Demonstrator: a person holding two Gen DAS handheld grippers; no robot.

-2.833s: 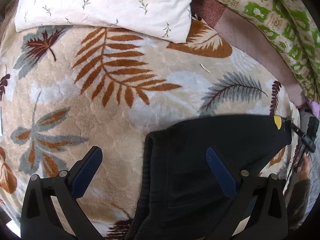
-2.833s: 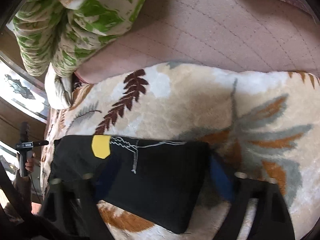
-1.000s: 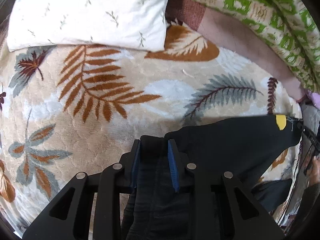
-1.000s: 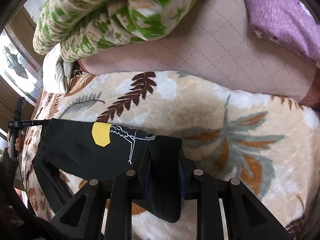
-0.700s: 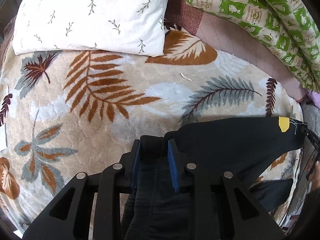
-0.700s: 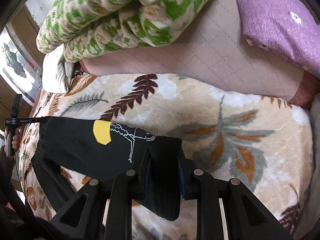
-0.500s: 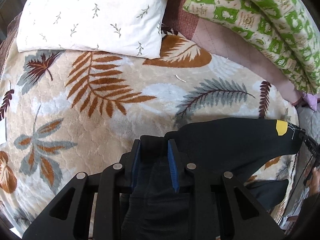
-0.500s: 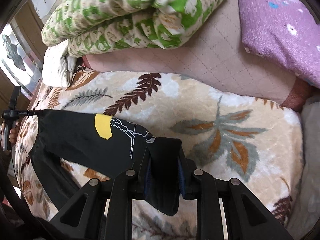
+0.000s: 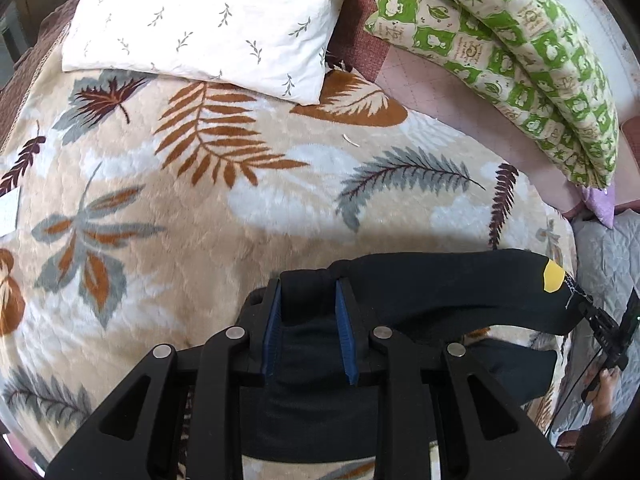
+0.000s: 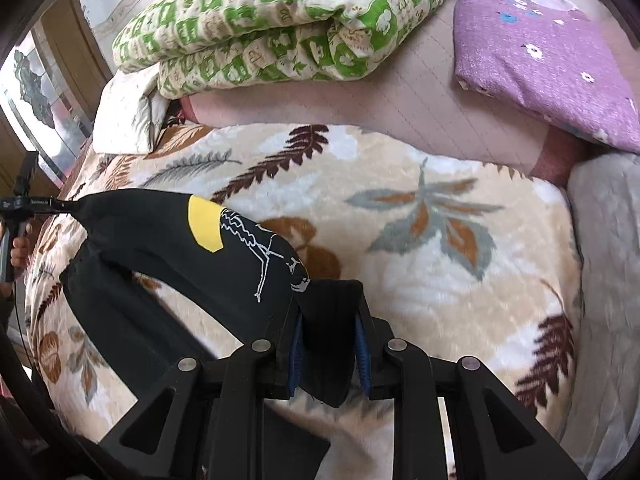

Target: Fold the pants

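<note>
The black pants [image 9: 432, 292] hang lifted above the leaf-patterned blanket [image 9: 168, 208], stretched between both grippers. My left gripper [image 9: 308, 292] is shut on one end of the cloth, which bunches between its blue pads. In the right wrist view the pants [image 10: 160, 232] show a yellow patch [image 10: 206, 222] and a white line drawing. My right gripper [image 10: 328, 324] is shut on the other end, with a flap hanging between the fingers. The far gripper [image 9: 604, 332] appears at the right edge of the left wrist view, held by a hand [image 9: 604, 388].
A white pillow [image 9: 208, 20] lies at the head of the blanket. A folded green patterned quilt [image 10: 280, 16] and a purple folded cloth [image 10: 540, 48] rest on the pink quilted sheet [image 10: 400, 104]. A grey cover [image 10: 608, 280] borders the blanket on the right.
Both grippers closed on the ends of the pants and have risen, lifting the cloth off the blanket. The pants now sag in an arc between them, and more of the bed shows.
</note>
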